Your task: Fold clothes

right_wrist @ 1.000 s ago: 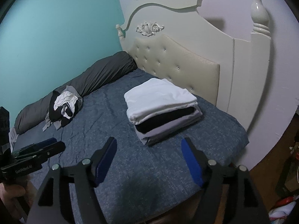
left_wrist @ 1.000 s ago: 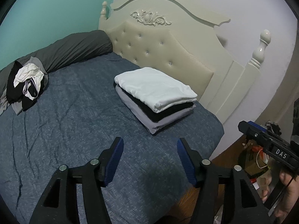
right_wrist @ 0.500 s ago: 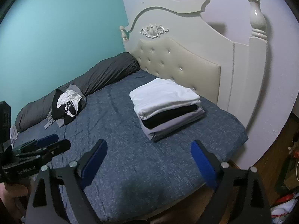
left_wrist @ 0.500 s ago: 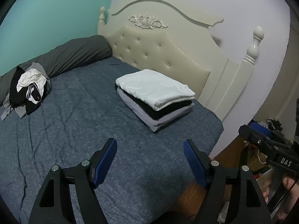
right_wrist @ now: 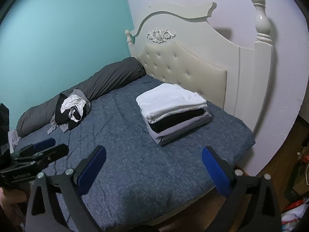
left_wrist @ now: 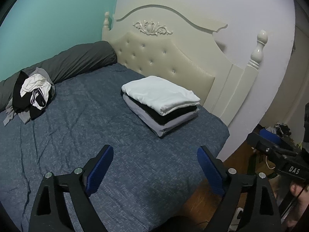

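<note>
from the left wrist, the left gripper (left_wrist: 154, 160) stood spread and empty over bare blue bedspread (left_wrist: 87, 135), the folded stack (left_wrist: 160, 102) near the headboard (left_wrist: 164, 58), the unfolded pile (left_wrist: 32, 96) far left. from the right wrist, the right gripper (right_wrist: 154, 162) gaped empty above the bed's near edge.

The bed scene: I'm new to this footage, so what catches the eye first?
A neat folded stack, white on black on grey, sits on the blue bedspread near the cream headboard. A crumpled pile of unfolded clothes lies across the bed by the grey bolster. Both tongs, left and right, are open.
</note>
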Demonstrator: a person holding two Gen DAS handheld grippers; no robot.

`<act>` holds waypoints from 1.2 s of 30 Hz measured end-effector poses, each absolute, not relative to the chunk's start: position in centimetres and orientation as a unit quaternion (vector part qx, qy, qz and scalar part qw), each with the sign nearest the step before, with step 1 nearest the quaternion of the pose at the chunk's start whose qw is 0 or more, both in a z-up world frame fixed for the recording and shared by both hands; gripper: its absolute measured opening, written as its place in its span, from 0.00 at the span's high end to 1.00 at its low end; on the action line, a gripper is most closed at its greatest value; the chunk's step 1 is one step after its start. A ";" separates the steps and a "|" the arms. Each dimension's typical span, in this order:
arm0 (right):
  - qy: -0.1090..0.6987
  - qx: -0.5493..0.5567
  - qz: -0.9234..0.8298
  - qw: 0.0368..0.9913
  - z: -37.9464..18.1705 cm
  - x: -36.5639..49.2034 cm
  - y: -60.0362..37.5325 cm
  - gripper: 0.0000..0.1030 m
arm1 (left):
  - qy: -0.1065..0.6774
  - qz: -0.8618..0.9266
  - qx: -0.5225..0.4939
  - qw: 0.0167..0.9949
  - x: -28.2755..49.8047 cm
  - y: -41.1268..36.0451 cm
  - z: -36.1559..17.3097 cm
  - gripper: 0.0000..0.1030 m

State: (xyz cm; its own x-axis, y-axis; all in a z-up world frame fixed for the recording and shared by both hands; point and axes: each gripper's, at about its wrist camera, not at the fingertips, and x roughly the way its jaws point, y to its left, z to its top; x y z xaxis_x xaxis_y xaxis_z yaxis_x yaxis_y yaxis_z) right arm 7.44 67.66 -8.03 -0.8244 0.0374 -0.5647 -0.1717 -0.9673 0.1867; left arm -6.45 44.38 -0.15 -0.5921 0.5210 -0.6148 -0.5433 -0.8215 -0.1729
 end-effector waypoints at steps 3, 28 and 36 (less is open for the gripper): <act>0.117 -0.291 0.948 0.055 -8.1 7.7 67.6 0.03 | 0.018 0.893 -0.335 0.299 -6.0 44.2 0.0 0.07; 0.114 -0.281 0.950 0.069 -8.1 10.4 67.0 0.02 | 0.014 0.895 -0.334 0.295 -4.2 42.2 0.0 0.00; 0.112 -0.278 0.951 0.068 -7.9 11.2 66.5 0.02 | 0.016 0.895 -0.334 0.296 -3.7 42.0 -0.1 0.00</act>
State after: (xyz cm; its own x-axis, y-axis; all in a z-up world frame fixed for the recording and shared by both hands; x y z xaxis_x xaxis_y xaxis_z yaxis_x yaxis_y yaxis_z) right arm 11.19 66.50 -7.87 -0.8360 0.0670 -0.5447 -0.1922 -0.9654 0.1762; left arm -3.66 41.96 -0.09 -0.6014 0.5187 -0.6076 -0.5395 -0.8247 -0.1700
